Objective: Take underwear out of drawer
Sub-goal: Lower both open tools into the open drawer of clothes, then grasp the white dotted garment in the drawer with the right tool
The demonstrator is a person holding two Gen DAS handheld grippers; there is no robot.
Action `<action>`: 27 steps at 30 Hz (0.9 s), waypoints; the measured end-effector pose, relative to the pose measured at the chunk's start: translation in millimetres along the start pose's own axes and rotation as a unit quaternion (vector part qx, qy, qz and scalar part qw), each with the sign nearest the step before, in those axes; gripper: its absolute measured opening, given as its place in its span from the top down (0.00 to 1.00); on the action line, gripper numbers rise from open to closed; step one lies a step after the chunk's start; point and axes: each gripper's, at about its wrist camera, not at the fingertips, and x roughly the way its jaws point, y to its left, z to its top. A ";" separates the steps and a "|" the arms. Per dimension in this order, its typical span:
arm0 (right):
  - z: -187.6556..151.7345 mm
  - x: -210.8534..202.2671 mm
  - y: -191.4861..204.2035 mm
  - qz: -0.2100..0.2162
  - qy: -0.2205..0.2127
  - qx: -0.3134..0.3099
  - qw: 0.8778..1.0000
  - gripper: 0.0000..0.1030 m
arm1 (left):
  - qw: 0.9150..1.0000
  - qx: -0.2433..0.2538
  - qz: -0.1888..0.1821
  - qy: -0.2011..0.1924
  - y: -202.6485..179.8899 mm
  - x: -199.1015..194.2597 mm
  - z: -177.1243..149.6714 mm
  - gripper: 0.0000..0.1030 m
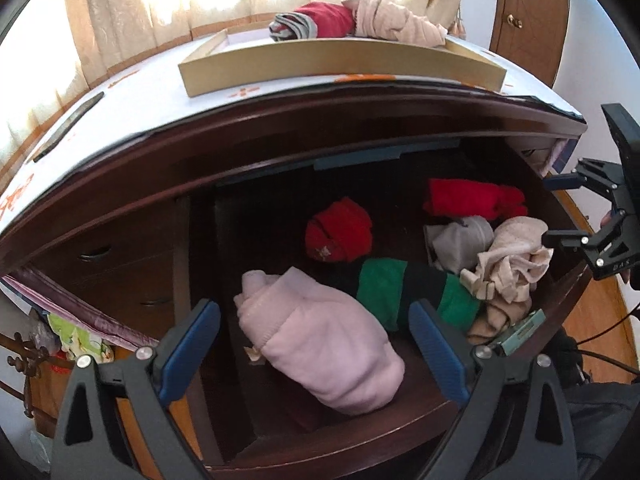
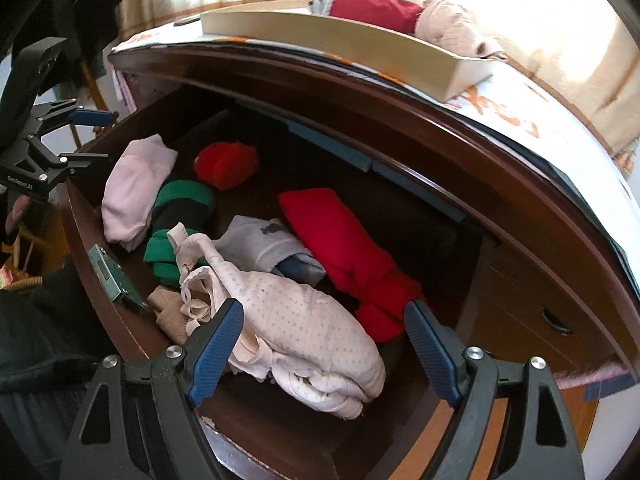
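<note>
Drawer open, a couple of pieces already out, plenty still to lift!

Both tools hang above the open drawer (image 2: 100,248) with jaws spread wide and nothing held: the left tool (image 1: 316,344) over the pale pink bundle (image 1: 320,344) at the drawer's front edge, the right tool (image 2: 324,344) over the dotted cream underwear (image 2: 304,328). Up on the dresser top, the tray (image 1: 340,64) holds a red piece (image 1: 328,20) and a beige piece (image 1: 396,20). I'd judge the job partly done; the red roll (image 2: 226,164), folded red (image 2: 340,232), grey (image 2: 260,240) and green-black (image 1: 404,292) items remain inside.
</note>
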 end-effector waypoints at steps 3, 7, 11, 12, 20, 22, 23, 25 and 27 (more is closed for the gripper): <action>4.1 4.8 1.8 0.019 0.015 -0.014 1.000 0.18 | 1.000 -0.004 -0.002 0.001 1.5 0.6 0.3 0.06; 7.9 13.9 4.4 0.040 0.039 -0.027 0.998 0.18 | 1.000 -0.009 -0.004 0.000 4.5 0.2 0.8 0.06; 9.9 27.9 4.4 0.054 0.063 -0.028 0.996 0.19 | 1.000 -0.013 -0.008 0.004 5.7 1.4 0.5 0.05; 10.1 31.3 4.3 0.058 0.069 -0.027 0.996 0.20 | 1.000 -0.014 -0.011 0.005 5.7 1.8 0.3 0.05; 10.7 56.3 2.9 0.087 0.117 -0.023 0.989 0.32 | 1.000 -0.015 -0.017 0.011 3.2 6.6 -0.9 0.05; 10.1 61.7 2.8 0.093 0.127 -0.023 0.987 0.32 | 1.000 -0.014 -0.018 0.012 2.1 6.9 -0.7 0.05; 10.2 63.6 2.6 0.095 0.129 -0.023 0.987 0.32 | 1.000 -0.014 -0.019 0.012 1.5 7.1 -0.6 0.05; 9.9 66.3 2.5 0.101 0.132 -0.023 0.986 0.35 | 1.000 -0.014 -0.019 0.012 1.4 7.8 -0.9 0.05; 9.1 69.2 2.7 0.110 0.134 -0.023 0.985 0.46 | 1.000 -0.015 -0.019 0.014 1.7 8.8 -1.2 0.05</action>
